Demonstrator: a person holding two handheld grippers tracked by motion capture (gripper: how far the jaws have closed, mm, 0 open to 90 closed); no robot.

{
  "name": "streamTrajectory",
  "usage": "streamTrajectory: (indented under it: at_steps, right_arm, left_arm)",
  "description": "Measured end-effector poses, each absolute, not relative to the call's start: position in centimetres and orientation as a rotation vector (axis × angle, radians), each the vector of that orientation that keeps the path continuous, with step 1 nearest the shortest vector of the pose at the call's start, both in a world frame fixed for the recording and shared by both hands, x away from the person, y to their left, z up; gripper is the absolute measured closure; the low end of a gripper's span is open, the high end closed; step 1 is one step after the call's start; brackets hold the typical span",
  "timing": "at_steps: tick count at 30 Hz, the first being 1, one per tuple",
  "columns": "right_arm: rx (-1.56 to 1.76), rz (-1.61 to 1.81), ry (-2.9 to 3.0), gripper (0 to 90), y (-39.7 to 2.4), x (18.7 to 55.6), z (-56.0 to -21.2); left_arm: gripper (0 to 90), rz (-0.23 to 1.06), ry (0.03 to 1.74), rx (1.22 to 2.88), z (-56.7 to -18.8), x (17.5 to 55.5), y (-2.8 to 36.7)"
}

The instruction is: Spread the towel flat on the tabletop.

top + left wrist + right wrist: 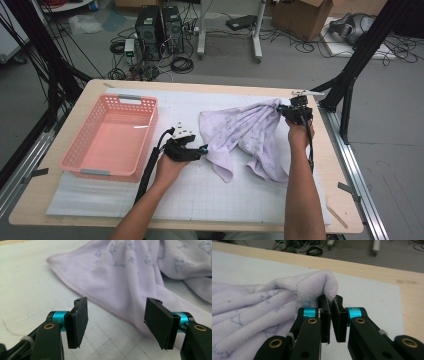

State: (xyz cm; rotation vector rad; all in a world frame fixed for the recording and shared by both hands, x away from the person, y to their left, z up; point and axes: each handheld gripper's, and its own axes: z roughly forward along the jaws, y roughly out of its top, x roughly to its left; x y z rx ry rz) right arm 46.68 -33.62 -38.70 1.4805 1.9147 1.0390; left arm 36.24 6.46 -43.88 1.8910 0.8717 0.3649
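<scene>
The right gripper [332,315] pinches a corner of the lilac cloth [250,132]; the left gripper [117,322] stands wide, the cloth's near hem just ahead of its jaws.

A pale wooden tabletop [345,210] carries a white gridded mat [210,195] over most of its surface. On the mat, a pink slotted basket [112,135] stands to the left of the left hand-held gripper [200,149], and a lilac printed cloth [250,135] lies spread between that gripper and the right hand-held gripper [286,111].

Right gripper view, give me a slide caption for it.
Right tongs shut on a bunched edge of the lilac cloth above the white mat.
</scene>
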Motion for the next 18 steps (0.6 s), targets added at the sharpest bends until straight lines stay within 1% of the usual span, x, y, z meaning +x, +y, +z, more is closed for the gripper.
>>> streamTrajectory:
  at_steps: [2,3,4,7,10,14,18]
  right_arm:
    - [1.515,1.077,1.907,82.1,-33.9,46.6,-38.9]
    - [1.502,1.079,1.914,77.5,-33.9,46.4,-38.9]
    - [1.488,1.070,1.916,70.9,-33.7,46.1,-38.8]
    - [1.456,1.102,1.929,64.3,-33.7,45.2,-38.5]
    - [1.411,1.118,1.959,61.5,-33.6,43.6,-38.1]
    - [1.357,1.174,1.993,60.1,-33.8,41.3,-38.0]
    - [1.296,1.184,2.032,57.2,-34.1,38.1,-38.0]
  left_arm:
    - [35.4,0.337,0.851,1.889,-43.9,36.1,6.2]
    - [35.0,0.313,0.844,1.885,-44.0,36.1,6.0]
    - [34.7,0.301,0.843,1.883,-44.1,36.1,5.7]
    - [34.1,0.280,0.822,1.901,-44.3,36.0,4.8]
    - [32.9,0.268,0.797,1.927,-44.5,35.8,3.5]
    - [31.7,0.222,0.794,1.951,-44.5,35.8,1.8]
    - [31.2,0.236,0.770,2.025,-44.8,35.9,0.1]
